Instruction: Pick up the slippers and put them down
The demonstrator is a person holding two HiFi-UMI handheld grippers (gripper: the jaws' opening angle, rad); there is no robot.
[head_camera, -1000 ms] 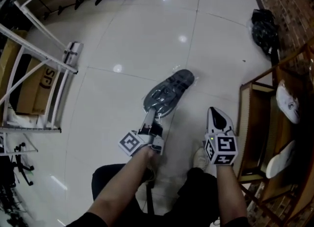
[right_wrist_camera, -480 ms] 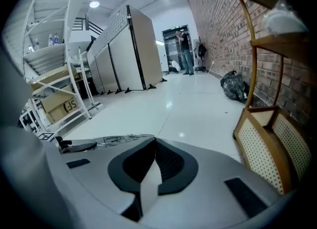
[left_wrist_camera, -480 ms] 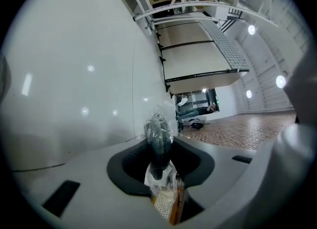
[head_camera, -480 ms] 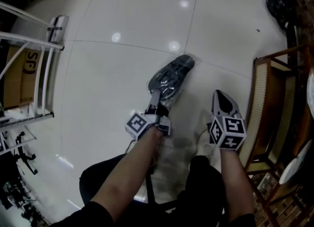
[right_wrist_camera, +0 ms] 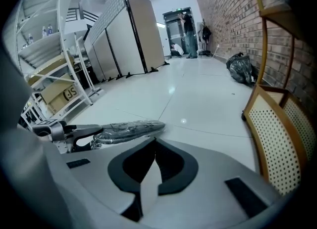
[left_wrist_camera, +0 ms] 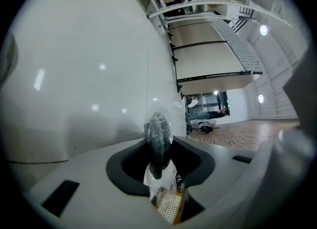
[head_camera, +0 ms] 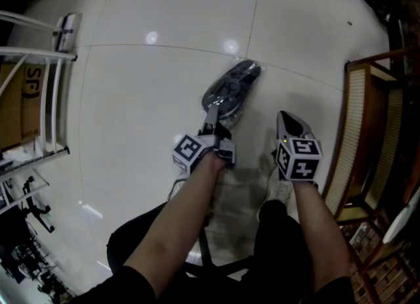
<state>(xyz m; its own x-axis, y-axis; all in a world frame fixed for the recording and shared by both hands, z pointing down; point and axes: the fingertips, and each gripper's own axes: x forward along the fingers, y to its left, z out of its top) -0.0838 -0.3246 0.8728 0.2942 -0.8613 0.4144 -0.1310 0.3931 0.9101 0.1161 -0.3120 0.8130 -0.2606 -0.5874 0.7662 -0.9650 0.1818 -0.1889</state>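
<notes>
- The left gripper (head_camera: 211, 127) is clenched on the heel end of a dark slipper (head_camera: 230, 91) sealed in clear plastic wrap. In its own view the slipper stands edge-on between the jaws.
- The right gripper (head_camera: 287, 124) is closed on itself with nothing between its jaws, and points down at the floor just beside the person's white shoe (head_camera: 282, 191).
- The slipper stretches away from the left gripper, low over the floor (head_camera: 151, 119). I cannot tell whether its toe touches the tiles.
- The floor is glossy white tile with thin grout lines, and it mirrors the ceiling lights as bright spots.
- A wooden frame with cane panels (right_wrist_camera: 277, 144) stands near the right gripper, on the right.
- On the left, well apart, a white metal rack (head_camera: 56, 73) holds a cardboard box (head_camera: 23, 106).
- Farther off, white partition panels (right_wrist_camera: 129, 35) line the left side, and a brick wall (right_wrist_camera: 223, 10) runs along the right with a black bag (right_wrist_camera: 241, 68) at its foot.
- At the far end a person (right_wrist_camera: 189, 30) stands by a doorway.
</notes>
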